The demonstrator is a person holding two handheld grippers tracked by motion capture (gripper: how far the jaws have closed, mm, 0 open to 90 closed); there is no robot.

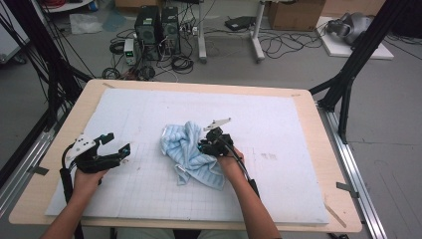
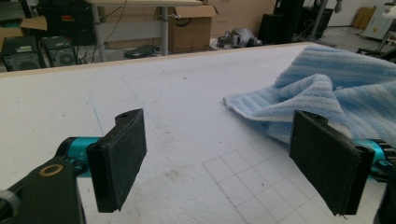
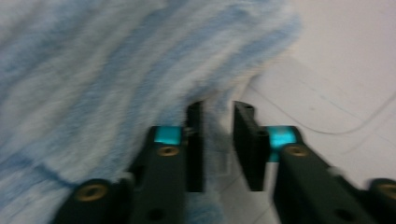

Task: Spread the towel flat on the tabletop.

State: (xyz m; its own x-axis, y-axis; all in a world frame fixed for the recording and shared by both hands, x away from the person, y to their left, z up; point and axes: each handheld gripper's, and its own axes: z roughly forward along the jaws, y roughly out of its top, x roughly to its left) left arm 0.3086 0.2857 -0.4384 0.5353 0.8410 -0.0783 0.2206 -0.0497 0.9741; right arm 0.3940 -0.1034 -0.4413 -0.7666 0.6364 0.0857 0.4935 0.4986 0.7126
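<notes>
Towel (image 1: 191, 152) (blue-striped, crumpled) is lying near the middle of the white mat (image 1: 278, 124). On its right edge the right gripper (image 1: 203, 146) is pinching a fold between nearly closed jaws; well left of it the left gripper (image 1: 118, 143) is hovering, jaws spread wide.

A light blue towel (image 1: 191, 152) with paler stripes lies crumpled in a loose heap, its folds bunched high at the far end and a flatter corner spread toward the person. Its right edge lies between the nearly closed jaws of the right tool (image 1: 206, 145). It lies well apart from the left tool (image 1: 115, 144), off to that tool's right.
</notes>
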